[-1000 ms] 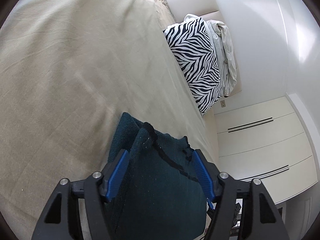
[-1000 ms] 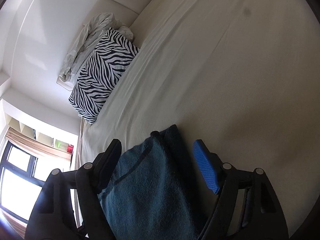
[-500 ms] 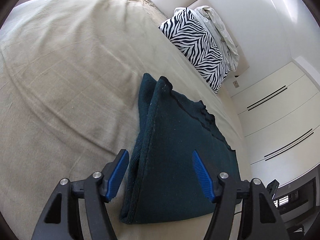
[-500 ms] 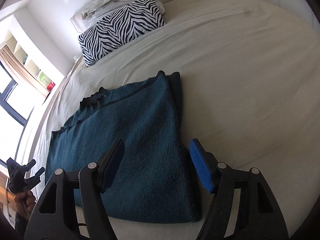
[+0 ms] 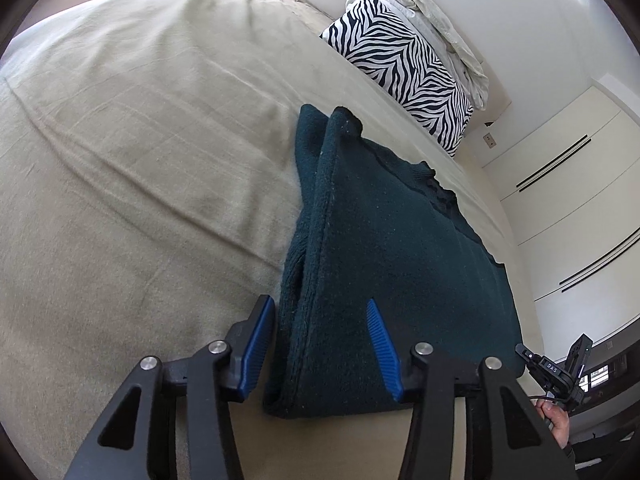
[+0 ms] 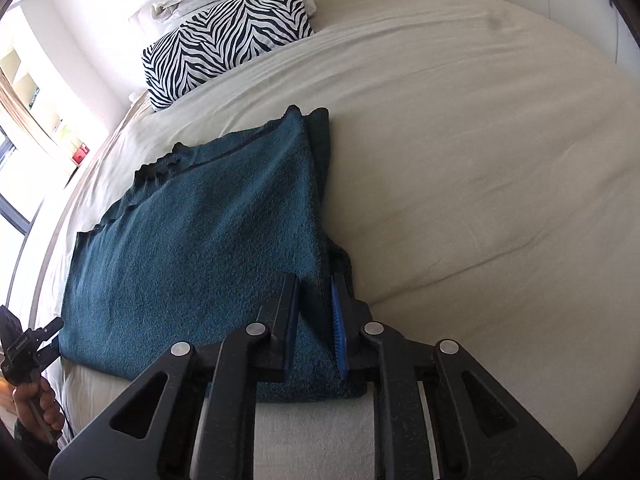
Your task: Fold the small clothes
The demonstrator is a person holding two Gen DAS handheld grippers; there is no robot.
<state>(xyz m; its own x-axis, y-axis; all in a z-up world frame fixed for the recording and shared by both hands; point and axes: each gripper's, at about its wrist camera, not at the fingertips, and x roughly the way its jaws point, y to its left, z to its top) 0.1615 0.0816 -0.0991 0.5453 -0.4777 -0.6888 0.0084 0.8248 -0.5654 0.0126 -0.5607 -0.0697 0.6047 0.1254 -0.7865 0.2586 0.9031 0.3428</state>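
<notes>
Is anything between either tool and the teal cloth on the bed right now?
Nothing visible. The right tool has closed on the cloth's folded edge near its corner. The left tool has been closing astride the other folded edge, pads not yet pressing. Only bare bed around; the zebra pillow lies well beyond.

Each wrist camera sat just behind its own fingers, looking steeply down and forward, close over the bed (image 5: 120,160). Both shared the folded teal garment (image 5: 400,260), the left view from its left edge, the right from its right edge, and the zebra pillow (image 6: 228,36) at one and eleven o'clock.
</notes>
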